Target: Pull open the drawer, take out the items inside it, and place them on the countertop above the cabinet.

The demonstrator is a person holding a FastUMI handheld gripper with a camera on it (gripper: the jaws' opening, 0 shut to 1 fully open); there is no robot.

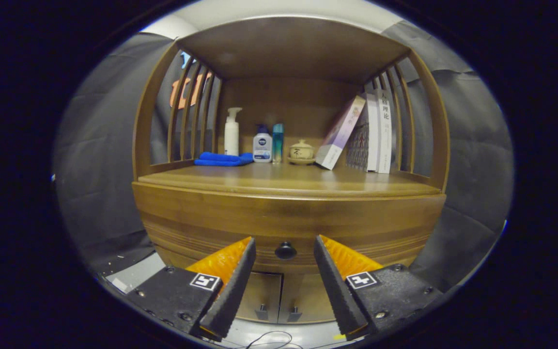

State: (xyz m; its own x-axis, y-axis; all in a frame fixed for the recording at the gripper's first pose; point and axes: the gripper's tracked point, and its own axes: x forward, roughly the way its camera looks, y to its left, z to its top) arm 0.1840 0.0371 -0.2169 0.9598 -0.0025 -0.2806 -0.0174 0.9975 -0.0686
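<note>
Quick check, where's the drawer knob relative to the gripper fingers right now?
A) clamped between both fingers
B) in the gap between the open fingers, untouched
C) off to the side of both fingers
B: the drawer knob sits in the gap of the open gripper, with neither finger touching it; the drawer is closed.

Staged home setup inside a recording booth: black cloth wall (472, 145) hangs behind and beside a wooden cabinet (288, 218) with slatted sides. Household stuff on its countertop (279, 182): pump bottle (231, 132), two smaller bottles (268, 144), folded blue cloth (223, 159), small lidded pot (301, 150), leaning books (361, 133). Loose cable (269, 339) on the floor.
</note>
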